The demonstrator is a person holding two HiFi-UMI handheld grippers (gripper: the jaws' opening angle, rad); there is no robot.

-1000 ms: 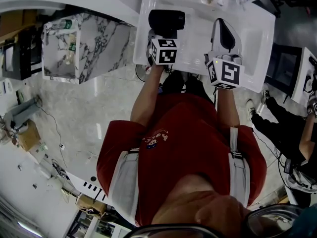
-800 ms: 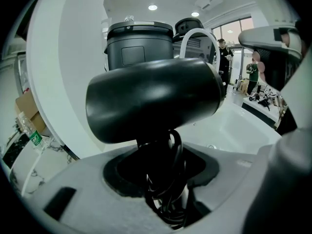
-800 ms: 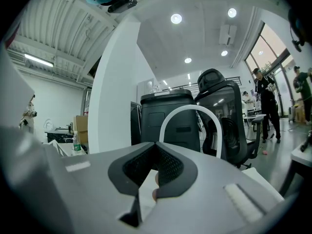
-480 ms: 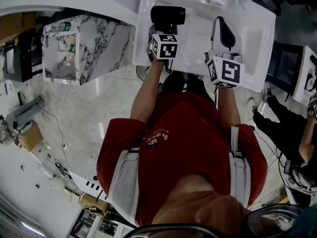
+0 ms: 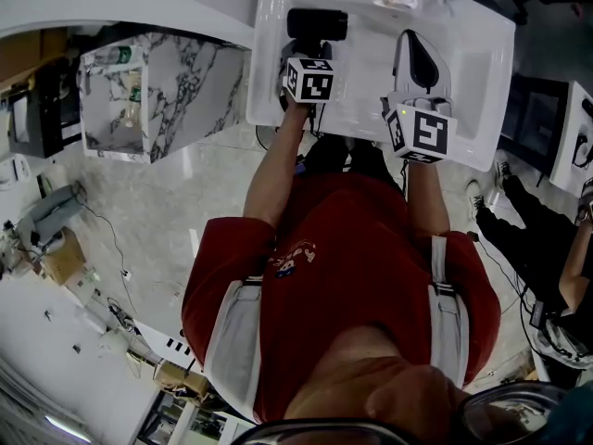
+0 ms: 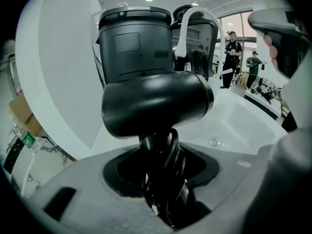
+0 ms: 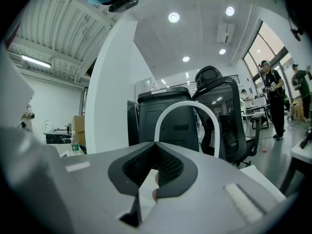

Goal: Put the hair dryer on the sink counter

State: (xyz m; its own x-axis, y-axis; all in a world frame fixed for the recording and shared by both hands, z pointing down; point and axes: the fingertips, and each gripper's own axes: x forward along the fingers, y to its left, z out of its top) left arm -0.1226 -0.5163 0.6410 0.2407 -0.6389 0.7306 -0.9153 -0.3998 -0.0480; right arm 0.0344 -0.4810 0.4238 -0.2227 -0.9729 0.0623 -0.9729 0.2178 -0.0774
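the left gripper (image 5: 310,52) is pinching the hair dryer (image 5: 317,24) by its handle and wrapped cord, and is holding it over the left side of the sink counter (image 5: 482,72). compared with one second earlier, the hair dryer is sitting closer to the counter's far edge. the right gripper (image 5: 422,58) is staying over the counter's right half, with its jaws pressed together on nothing.

floor (image 5: 185,211): pale marble | ceiling: recessed spotlights (image 7: 173,17) | tall windows (image 7: 271,44) | black office chair (image 7: 229,121)
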